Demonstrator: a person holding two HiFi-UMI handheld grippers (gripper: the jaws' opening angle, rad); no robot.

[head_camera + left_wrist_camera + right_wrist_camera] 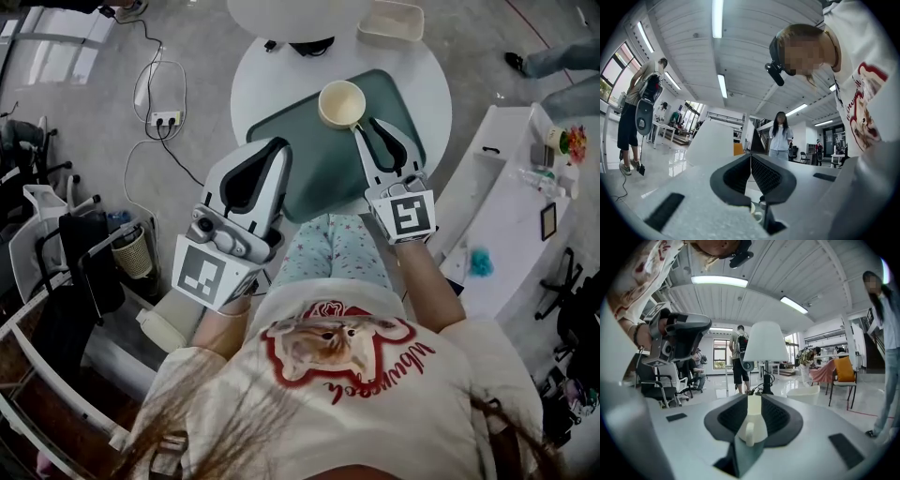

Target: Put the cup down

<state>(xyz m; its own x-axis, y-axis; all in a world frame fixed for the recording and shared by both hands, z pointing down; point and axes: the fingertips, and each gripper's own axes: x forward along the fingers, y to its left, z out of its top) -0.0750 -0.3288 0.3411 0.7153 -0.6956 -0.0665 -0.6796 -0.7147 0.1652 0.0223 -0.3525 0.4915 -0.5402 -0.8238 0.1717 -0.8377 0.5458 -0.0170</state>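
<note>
**Gripping the cup over the green tray**

Grips the cream cup with the right gripper, jaws clenched on its sides, handle turned back toward that gripper's camera. Holds it upright, mouth open to the head view, over the far part of the green tray on the round white table. Cannot tell whether the base touches the tray: masked by the cup's own body from above, and blurred low in the right gripper view.

Carries the left gripper over the tray's near left corner, jaws pressed together on nothing, aimed in its own view at ceiling lights and a bright hall.

Wears a white shirt with a red-edged print and a line of red script, upside down in the head view and too curled to read with certainty. Bears a black square marker on each cube, left and right: patterns only.
</note>
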